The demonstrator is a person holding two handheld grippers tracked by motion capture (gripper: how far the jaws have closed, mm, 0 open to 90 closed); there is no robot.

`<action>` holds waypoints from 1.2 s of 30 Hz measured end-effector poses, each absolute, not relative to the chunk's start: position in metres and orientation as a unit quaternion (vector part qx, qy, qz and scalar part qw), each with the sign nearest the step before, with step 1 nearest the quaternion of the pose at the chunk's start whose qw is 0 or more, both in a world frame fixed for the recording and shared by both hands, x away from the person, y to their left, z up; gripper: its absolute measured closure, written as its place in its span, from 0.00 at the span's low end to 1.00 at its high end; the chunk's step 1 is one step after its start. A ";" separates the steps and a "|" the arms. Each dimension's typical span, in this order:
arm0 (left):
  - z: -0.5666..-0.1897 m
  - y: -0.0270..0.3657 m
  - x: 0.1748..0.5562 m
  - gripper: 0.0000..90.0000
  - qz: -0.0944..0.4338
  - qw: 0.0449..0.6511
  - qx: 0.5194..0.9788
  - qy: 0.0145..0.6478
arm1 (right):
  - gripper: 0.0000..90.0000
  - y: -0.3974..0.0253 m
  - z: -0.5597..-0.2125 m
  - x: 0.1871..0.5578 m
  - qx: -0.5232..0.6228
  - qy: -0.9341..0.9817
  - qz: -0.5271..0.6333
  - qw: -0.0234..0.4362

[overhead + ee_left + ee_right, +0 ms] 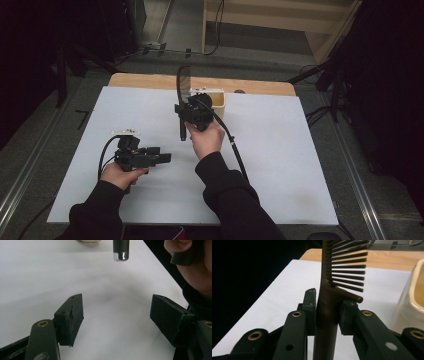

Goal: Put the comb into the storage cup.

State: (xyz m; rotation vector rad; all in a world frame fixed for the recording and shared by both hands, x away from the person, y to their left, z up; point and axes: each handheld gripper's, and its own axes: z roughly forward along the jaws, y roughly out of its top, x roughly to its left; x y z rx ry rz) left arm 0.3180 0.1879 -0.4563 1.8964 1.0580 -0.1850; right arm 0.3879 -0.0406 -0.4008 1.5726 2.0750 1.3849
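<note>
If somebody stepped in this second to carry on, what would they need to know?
Right claw: shut on the dark comb, held upright above the table, teeth toward the cream container.
Left claw: open, holding nothing, low over the white sheet.
Done: comb gripped and off the table.
Left: probably set the comb into the container, though that is a guess.

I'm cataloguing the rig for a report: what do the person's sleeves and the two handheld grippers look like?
Both forearms wear black long sleeves, the hands bare. The left gripper and right gripper are black, blocky bodies, each trailing a black cable. Up close, the jaws are dark arms with brass-coloured rivets, ending in rectangular black pads with scuffed faces.
</note>
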 end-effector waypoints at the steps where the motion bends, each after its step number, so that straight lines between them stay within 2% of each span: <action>1: -0.456 0.188 0.318 0.30 -0.074 0.461 0.773 0.430 | 0.78 -0.041 -0.401 0.388 0.529 0.700 0.469 0.099; 11: -0.457 0.190 0.314 0.31 -0.052 0.444 0.790 0.420 | 0.78 -0.045 -0.398 0.386 0.525 0.696 0.478 0.108; 36: -0.459 0.202 0.307 0.31 -0.046 0.427 0.802 0.414 | 0.78 -0.063 -0.391 0.388 0.527 0.686 0.486 0.128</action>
